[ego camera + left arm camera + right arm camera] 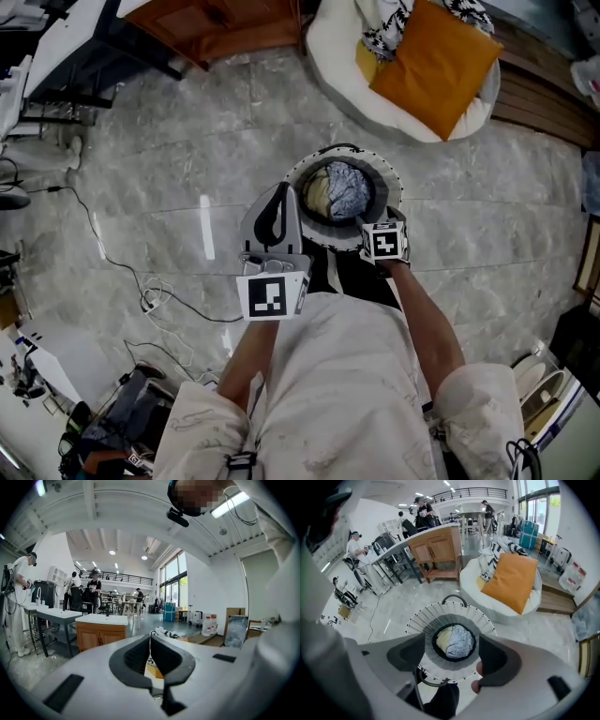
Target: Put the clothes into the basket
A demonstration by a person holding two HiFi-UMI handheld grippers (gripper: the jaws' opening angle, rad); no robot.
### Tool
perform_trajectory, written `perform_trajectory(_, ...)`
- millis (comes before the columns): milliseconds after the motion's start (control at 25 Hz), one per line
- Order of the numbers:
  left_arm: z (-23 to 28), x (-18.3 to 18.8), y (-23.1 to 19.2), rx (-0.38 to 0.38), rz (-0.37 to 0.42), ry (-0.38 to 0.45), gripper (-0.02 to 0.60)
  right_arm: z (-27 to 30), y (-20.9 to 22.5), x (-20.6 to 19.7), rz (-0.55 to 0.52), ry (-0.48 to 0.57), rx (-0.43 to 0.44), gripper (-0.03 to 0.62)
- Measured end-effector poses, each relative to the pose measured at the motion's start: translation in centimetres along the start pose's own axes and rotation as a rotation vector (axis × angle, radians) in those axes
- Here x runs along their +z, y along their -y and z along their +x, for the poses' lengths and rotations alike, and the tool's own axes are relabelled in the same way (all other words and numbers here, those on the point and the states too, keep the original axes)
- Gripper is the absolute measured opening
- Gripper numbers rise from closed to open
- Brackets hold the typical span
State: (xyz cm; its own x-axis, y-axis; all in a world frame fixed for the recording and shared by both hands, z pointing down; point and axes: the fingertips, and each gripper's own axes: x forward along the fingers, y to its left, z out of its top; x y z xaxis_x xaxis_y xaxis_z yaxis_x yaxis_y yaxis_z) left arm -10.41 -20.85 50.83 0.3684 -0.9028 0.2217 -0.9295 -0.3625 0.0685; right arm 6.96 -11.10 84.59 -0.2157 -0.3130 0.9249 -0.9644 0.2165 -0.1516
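Observation:
The round basket (392,187) has a white ribbed rim and a dark inside, and stands on the marble floor. A blue-grey garment (349,190) and a pale yellow one (319,194) lie bunched in it. In the right gripper view my right gripper (452,645) hangs straight above the basket (454,609), pointing down, open wide with nothing between its jaws. Its marker cube (384,242) covers the jaws in the head view. My left gripper (281,191) is at the basket's left edge, pointing level, jaws shut and empty (150,639).
A white beanbag (333,56) beyond the basket carries an orange cushion (433,64) and a black-and-white patterned cloth (384,28). A wooden cabinet (225,23) stands at the far left, cables (141,291) trail on the floor, and a dark shape (352,272) lies at the basket's near side.

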Motion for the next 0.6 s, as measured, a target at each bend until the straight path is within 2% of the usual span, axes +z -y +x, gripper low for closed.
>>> perform_trajectory(200,-1.5,-0.1,2.6,-0.022,0.006,0.005,0.008,-4.8,-0.7,1.6,-0.133,0.127,0.037,0.333)
perform_trajectory(400,-2.5,0.5,4.3,-0.009,0.026,0.02,0.008,-10.1,-0.7,4.5,-0.121,0.293,0.052,0.333)
perform_trajectory(600,-3.5,2.1,4.5,0.021,0.035,0.056,0.008,-15.8,0.1,7.8,-0.102,0.457,0.029,0.333)
